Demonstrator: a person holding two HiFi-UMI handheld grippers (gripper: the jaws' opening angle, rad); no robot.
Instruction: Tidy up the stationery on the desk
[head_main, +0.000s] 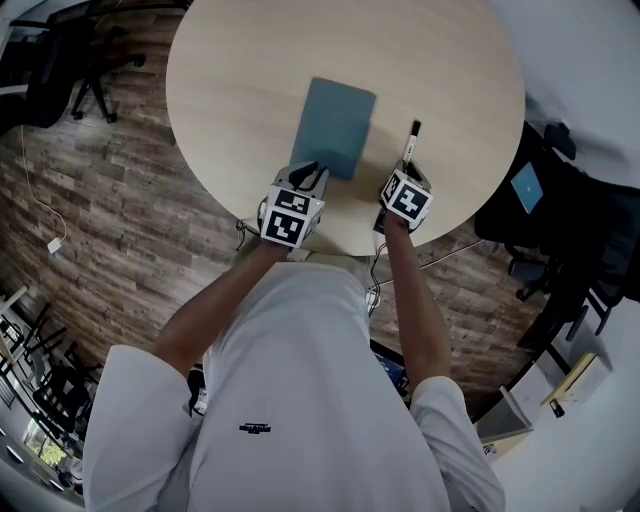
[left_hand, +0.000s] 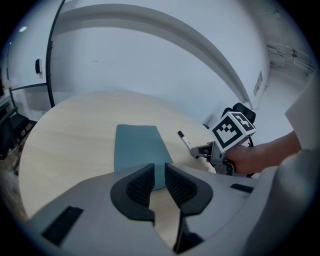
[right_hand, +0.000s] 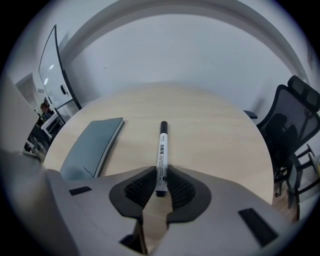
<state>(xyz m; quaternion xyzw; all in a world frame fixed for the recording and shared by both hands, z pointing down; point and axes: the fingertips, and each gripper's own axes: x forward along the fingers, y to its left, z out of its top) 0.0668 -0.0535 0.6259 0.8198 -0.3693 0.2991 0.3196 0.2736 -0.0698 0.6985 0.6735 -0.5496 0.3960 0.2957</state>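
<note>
A teal notebook (head_main: 335, 125) (left_hand: 137, 147) (right_hand: 92, 142) lies flat on the round wooden table (head_main: 250, 70). To its right lies a white marker (head_main: 410, 142) (right_hand: 162, 150) (left_hand: 185, 141) with a black cap pointing away from me. My right gripper (head_main: 406, 172) (right_hand: 161, 182) is shut on the marker's near end, low over the table's front edge. My left gripper (head_main: 310, 172) (left_hand: 159, 175) hovers over the notebook's near left corner. Its jaws stand a narrow slit apart with nothing held between them.
The table's near edge runs just under both grippers. Black office chairs stand on the wooden floor at the back left (head_main: 60, 60) and at the right (head_main: 560, 200) (right_hand: 295, 135). A white wall curves behind the table.
</note>
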